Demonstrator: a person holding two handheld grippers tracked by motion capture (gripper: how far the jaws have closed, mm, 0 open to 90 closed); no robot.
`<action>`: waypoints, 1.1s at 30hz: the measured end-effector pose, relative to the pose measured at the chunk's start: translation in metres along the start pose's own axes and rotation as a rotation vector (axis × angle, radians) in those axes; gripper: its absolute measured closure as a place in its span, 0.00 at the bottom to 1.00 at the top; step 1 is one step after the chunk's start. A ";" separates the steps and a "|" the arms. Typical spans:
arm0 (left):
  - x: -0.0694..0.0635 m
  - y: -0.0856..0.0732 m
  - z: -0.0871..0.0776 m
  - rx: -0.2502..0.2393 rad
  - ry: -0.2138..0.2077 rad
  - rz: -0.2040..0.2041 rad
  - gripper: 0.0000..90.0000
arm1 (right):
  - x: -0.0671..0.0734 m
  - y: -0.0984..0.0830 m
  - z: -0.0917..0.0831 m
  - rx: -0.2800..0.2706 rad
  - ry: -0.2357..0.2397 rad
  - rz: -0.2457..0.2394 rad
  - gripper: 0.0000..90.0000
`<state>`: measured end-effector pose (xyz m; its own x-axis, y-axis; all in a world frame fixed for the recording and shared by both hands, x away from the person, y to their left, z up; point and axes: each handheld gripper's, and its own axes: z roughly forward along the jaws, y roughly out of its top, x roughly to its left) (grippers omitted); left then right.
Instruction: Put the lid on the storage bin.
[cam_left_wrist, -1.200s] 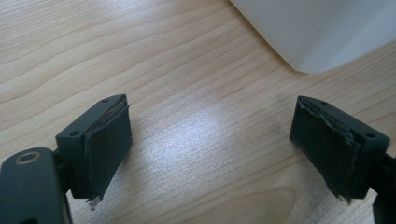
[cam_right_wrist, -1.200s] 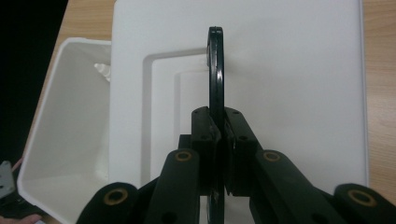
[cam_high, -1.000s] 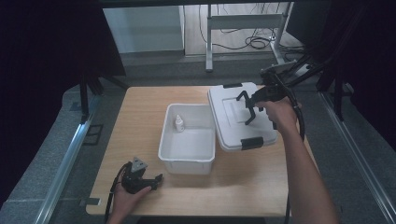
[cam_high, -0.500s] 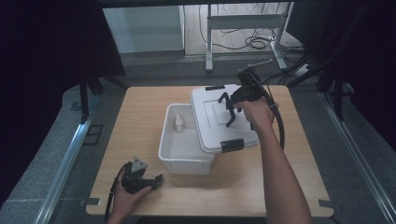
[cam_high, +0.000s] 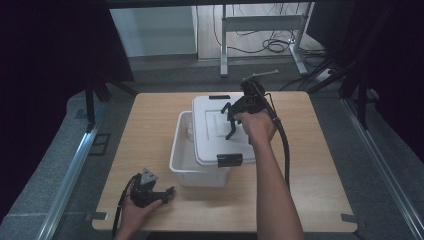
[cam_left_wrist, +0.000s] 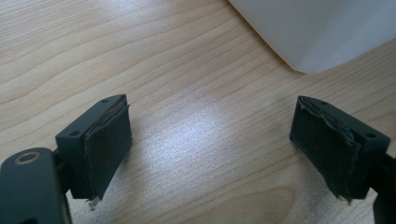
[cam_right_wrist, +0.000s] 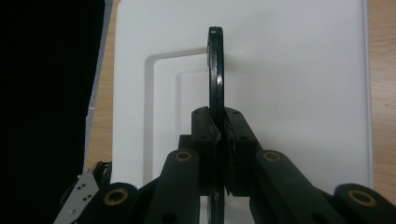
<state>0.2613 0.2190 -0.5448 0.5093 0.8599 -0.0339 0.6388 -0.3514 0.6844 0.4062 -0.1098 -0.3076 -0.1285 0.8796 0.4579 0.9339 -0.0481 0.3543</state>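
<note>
Wooden table under a fixed overhead camera, dark curtains at both sides. Right gripper, clenched on the lid's black handle, holds the white lid over the white bin, offset to the right with the bin's left strip uncovered. To seat it well, shift left, keep it level, and square the edges before lowering. Left gripper rests released at the near-left, beside the bin.

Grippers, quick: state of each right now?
Left gripper: open, holding nothing, low over the table.
Right gripper: shut on the lid's black handle.
</note>
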 end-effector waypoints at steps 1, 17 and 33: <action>0.000 0.000 0.000 -0.001 0.000 0.000 0.14 | 0.002 -0.001 0.001 0.001 0.001 0.001 0.94; 0.000 0.000 0.000 0.003 0.000 0.003 0.14 | 0.034 -0.009 0.030 -0.018 -0.025 0.080 0.94; 0.000 0.000 0.000 0.002 -0.004 0.006 0.14 | 0.049 -0.021 0.065 -0.024 -0.046 0.135 0.94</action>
<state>0.2614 0.2192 -0.5447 0.5155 0.8563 -0.0323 0.6369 -0.3576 0.6830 0.4017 -0.0350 -0.3456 0.0141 0.8851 0.4651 0.9332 -0.1787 0.3117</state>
